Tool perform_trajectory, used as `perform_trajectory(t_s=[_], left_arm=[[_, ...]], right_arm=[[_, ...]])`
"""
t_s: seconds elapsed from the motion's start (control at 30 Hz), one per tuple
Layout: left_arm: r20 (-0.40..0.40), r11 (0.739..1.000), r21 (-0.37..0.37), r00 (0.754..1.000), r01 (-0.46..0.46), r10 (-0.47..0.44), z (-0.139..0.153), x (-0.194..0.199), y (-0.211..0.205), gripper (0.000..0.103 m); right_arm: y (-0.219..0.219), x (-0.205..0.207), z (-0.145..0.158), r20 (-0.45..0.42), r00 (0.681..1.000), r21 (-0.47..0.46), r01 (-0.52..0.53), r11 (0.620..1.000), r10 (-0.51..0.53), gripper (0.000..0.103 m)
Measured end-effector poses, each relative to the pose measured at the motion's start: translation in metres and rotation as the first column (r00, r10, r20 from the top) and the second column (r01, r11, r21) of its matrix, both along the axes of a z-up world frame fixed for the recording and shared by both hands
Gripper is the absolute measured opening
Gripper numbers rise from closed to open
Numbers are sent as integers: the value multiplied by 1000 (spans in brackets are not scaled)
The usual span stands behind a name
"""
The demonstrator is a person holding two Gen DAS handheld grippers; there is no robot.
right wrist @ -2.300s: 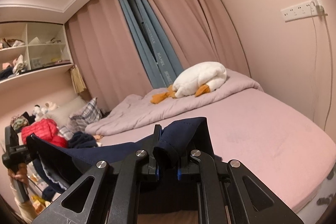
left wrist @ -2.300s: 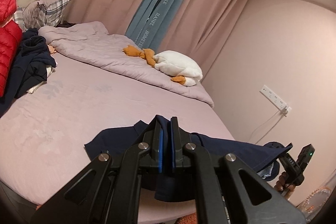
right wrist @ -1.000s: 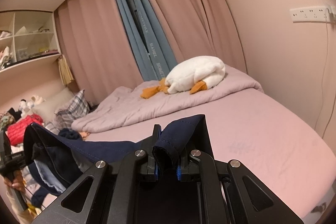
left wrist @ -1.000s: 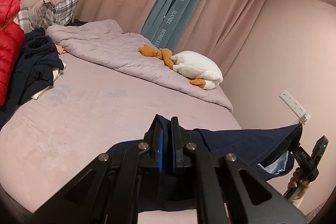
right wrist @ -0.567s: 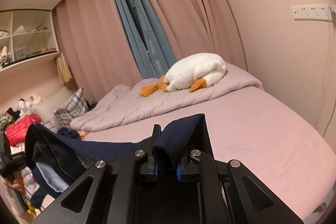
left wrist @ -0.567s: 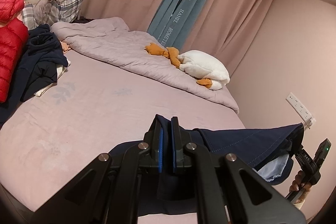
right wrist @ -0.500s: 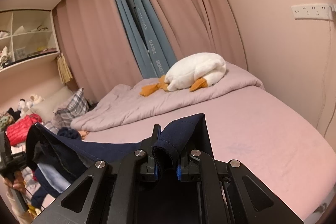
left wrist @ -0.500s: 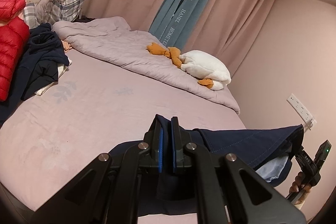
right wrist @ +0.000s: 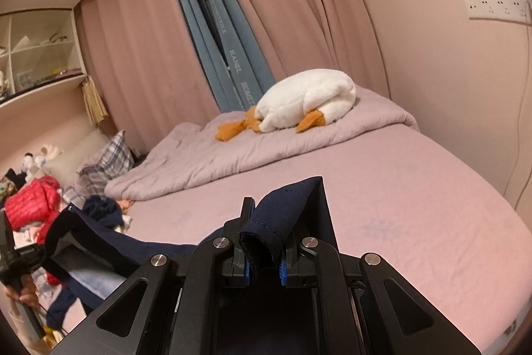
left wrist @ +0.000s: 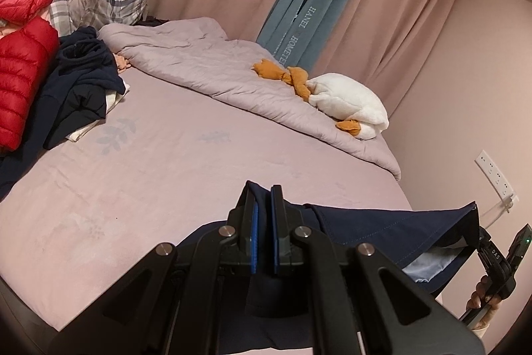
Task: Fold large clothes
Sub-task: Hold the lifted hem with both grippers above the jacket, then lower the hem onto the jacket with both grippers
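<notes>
The garment (left wrist: 382, 230), navy, hung stretched above the bed's (left wrist: 166, 175) near edge. The left gripper (left wrist: 262, 218) was clamped narrowly on one end, the right gripper (right wrist: 262, 242) on a bunched hem. Bare sheet lay ahead; a quilt (left wrist: 212, 69) and clothes pile (left wrist: 79, 82) lined the far edges.

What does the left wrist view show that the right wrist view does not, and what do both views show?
Only the left wrist view: leaf prints on the sheet. Only the right wrist view: wall shelves. Both: the navy garment stretched between the left gripper and the right gripper, each shut on it, plus the white plush goose, the grey duvet and the red jacket.
</notes>
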State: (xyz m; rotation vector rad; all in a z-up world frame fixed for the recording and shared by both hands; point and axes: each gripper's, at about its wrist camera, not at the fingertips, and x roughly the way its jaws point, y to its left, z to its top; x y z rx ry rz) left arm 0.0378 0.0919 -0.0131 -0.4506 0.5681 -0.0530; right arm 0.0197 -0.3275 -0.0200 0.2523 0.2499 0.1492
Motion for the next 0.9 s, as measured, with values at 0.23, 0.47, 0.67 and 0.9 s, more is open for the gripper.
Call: perform_trajectory(t_s=[0.23, 0.47, 0.67, 0.9], left_arm=[[-37, 1000, 3, 999, -14, 14, -8, 17, 2, 7], [-88, 1000, 1, 996, -25, 25, -21, 42, 5, 7], [-173, 999, 21, 984, -42, 45, -44, 72, 8, 7], [-280, 999, 18, 958, -51, 54, -82, 110, 13, 8]], right_arm=[[3, 18, -3, -27, 1000, -2, -1, 1000, 1, 11], [8, 47, -8, -81, 997, -15, -7, 1000, 5, 11], [14, 82, -20, -166, 986, -41, -15, 999, 8, 11], [20, 122, -44, -279, 960, -71, -6, 997, -14, 11]])
